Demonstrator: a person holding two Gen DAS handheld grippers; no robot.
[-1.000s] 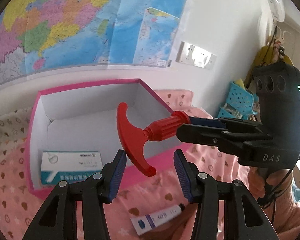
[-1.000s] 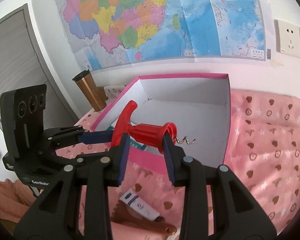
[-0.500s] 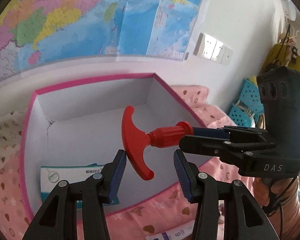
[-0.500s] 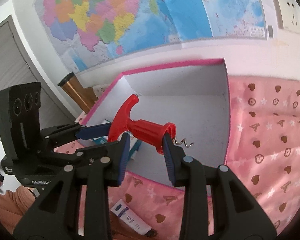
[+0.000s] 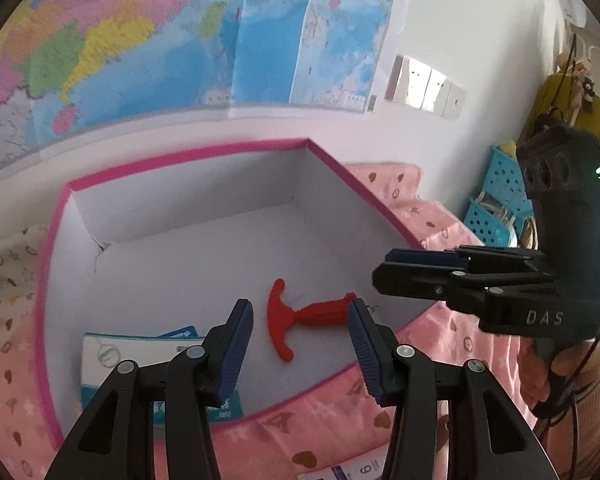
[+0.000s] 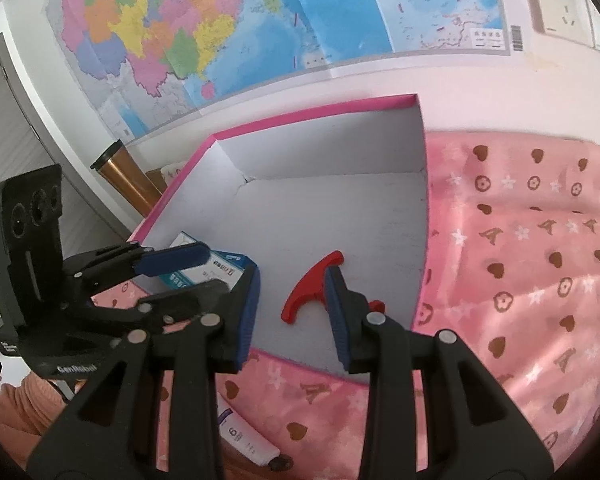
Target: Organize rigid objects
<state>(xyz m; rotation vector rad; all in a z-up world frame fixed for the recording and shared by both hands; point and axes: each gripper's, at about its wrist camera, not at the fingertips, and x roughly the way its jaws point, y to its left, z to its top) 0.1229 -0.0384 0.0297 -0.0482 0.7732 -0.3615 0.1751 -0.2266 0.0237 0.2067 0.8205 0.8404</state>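
A red T-handled corkscrew [image 5: 300, 316] lies on the floor of the pink-rimmed box [image 5: 188, 152], near its front right corner; it also shows in the right wrist view [image 6: 310, 288], partly hidden by a finger. My right gripper [image 6: 292, 312] is open and empty above it, also visible in the left wrist view [image 5: 404, 268]. My left gripper [image 5: 300, 348] is open and empty above the box's front edge. A white and blue carton [image 5: 140, 364] lies in the box's front left corner.
A white tube [image 6: 240, 436] lies on the pink patterned cloth [image 6: 520, 280] in front of the box. A copper-coloured tumbler [image 6: 128, 180] stands left of the box. Blue baskets [image 5: 496, 208] stand at the right. A map [image 6: 260, 24] covers the wall behind.
My right gripper opened and let go of the corkscrew, which now lies in the box. Both grippers have moved further over the box.
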